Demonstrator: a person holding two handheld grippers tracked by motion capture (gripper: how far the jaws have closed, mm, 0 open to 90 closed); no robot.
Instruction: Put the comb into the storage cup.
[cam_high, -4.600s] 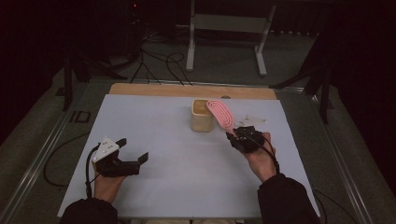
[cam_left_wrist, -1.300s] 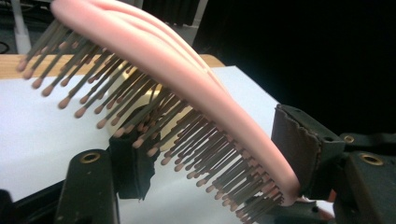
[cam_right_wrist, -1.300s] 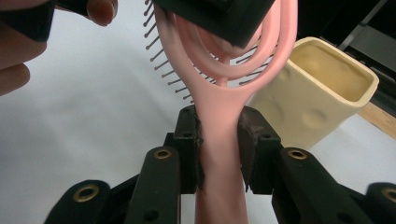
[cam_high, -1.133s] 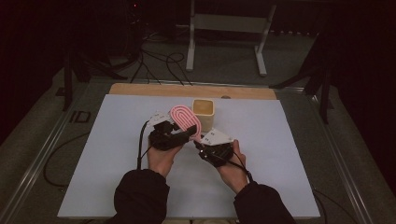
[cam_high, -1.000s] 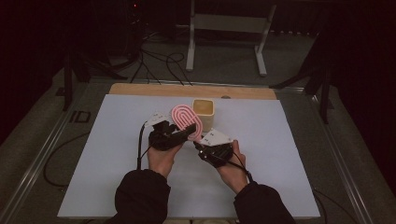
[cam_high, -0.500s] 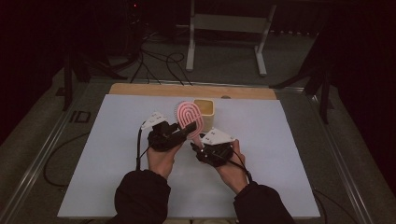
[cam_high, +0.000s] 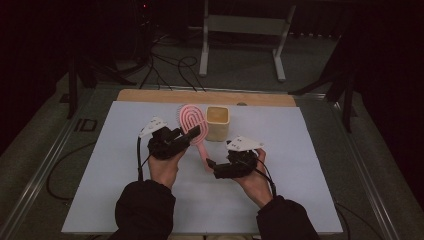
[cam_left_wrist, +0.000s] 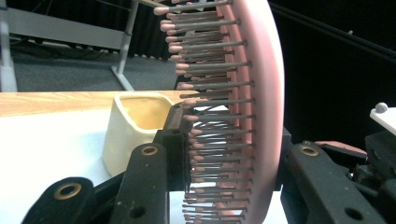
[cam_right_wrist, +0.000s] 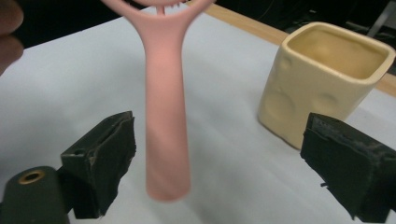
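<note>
The pink hairbrush (cam_high: 192, 126) is clamped at its oval head between the fingers (cam_left_wrist: 149, 182) of the left gripper (cam_high: 192, 134), one pad pushed into the bristles and the other flat on the smooth back, so the brush hangs above the table (cam_high: 100, 200) with its handle slanting down toward the near right. Around that handle, the fingers (cam_right_wrist: 100, 158) of the right gripper (cam_high: 212, 165) stand wide apart, touching nothing; they have just been opening, and the handle (cam_right_wrist: 166, 135) sits loose in the gap between them. A second ago the right fingers were much closer to the handle while the left ones were closing on the head, so the brush has passed from right to left, and the handover looks complete. The left hand alone now carries it. Just beyond, at the far side of the brush, the cream square cup (cam_high: 218, 122) stands upright and empty, the likely place for it. No brand, label or writing can be read on brush or cup.
</note>
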